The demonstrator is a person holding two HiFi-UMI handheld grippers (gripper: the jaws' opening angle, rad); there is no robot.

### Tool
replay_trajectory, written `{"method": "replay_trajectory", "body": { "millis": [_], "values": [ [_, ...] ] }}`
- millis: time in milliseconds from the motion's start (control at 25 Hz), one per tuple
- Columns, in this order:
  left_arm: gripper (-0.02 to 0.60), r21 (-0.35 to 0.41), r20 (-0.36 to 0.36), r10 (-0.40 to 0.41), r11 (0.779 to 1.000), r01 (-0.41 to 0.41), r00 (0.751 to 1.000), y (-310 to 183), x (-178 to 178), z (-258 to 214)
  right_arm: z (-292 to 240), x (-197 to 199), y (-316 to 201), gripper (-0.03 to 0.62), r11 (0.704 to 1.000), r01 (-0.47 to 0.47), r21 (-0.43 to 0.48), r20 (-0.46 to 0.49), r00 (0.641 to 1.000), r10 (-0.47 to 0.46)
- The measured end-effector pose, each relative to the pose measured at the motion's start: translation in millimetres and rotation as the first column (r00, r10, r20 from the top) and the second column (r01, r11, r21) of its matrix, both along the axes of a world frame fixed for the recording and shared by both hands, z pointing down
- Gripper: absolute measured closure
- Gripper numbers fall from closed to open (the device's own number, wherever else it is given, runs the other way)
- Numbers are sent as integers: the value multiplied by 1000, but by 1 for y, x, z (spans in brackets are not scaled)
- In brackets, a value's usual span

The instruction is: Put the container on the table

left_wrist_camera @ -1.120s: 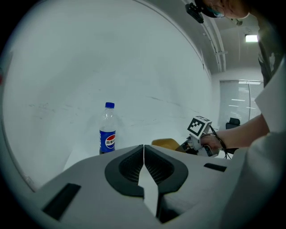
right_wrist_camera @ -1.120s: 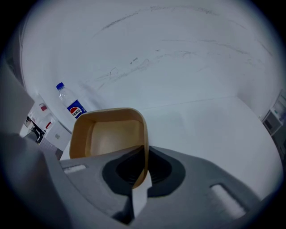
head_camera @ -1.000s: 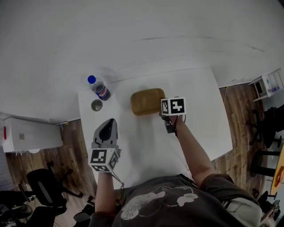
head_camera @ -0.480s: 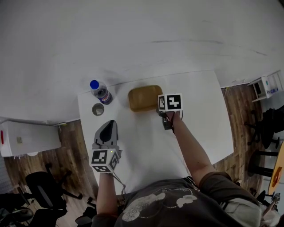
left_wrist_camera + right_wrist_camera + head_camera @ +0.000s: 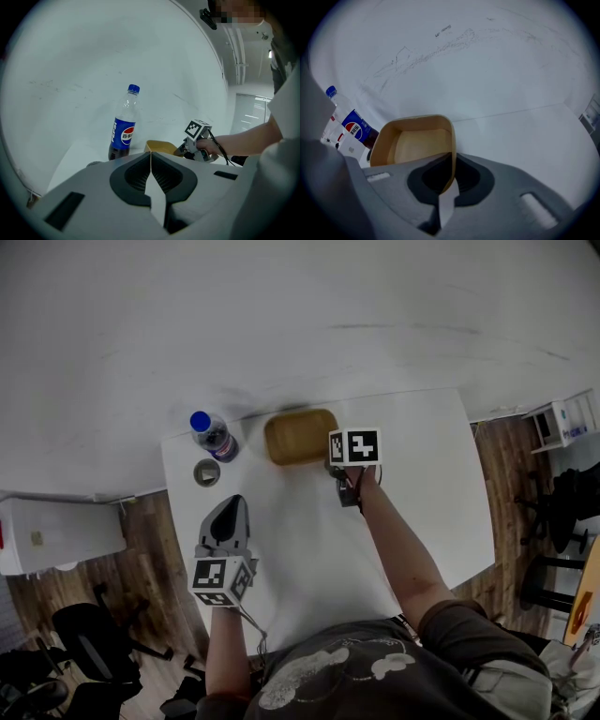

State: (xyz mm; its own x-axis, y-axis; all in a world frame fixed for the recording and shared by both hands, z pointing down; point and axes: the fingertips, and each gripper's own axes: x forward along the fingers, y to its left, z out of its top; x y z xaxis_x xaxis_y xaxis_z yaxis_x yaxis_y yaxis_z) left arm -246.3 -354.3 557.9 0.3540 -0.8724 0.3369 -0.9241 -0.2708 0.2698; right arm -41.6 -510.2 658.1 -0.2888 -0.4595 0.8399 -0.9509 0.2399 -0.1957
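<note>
From the head view, the tan container (image 5: 298,435) is seen at the far edge of the white counter (image 5: 422,484), just beside a bottle (image 5: 214,435). The left tongs (image 5: 229,507) are held well apart from it.

In the left gripper view, the left tongs are clenched on nothing.

In the right gripper view, the right tongs (image 5: 451,180) are clamped on the container's rim.

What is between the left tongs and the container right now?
Only bare white table, as the head view shows. The left tongs are shut and empty; the container is held at its rim by the right tongs.
</note>
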Motion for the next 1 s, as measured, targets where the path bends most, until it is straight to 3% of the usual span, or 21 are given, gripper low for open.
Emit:
{"method": "replay_trajectory", "body": {
  "millis": [440, 560, 1000],
  "values": [
    [571, -22, -12, 12, 1000, -12, 1000, 1, 0, 8, 3, -8, -6, 591, 1000, 10, -10, -10, 1000, -10],
    [571, -21, -13, 16, 1000, -16, 1000, 2, 3, 7, 4, -12, -5, 516, 999, 36, -15, -2, 999, -36],
    [571, -15, -9, 13, 1000, -13, 1000, 5, 4, 0, -2, -10, 2, 511, 1000, 19, -23, 46, 999, -18]
  ]
}}
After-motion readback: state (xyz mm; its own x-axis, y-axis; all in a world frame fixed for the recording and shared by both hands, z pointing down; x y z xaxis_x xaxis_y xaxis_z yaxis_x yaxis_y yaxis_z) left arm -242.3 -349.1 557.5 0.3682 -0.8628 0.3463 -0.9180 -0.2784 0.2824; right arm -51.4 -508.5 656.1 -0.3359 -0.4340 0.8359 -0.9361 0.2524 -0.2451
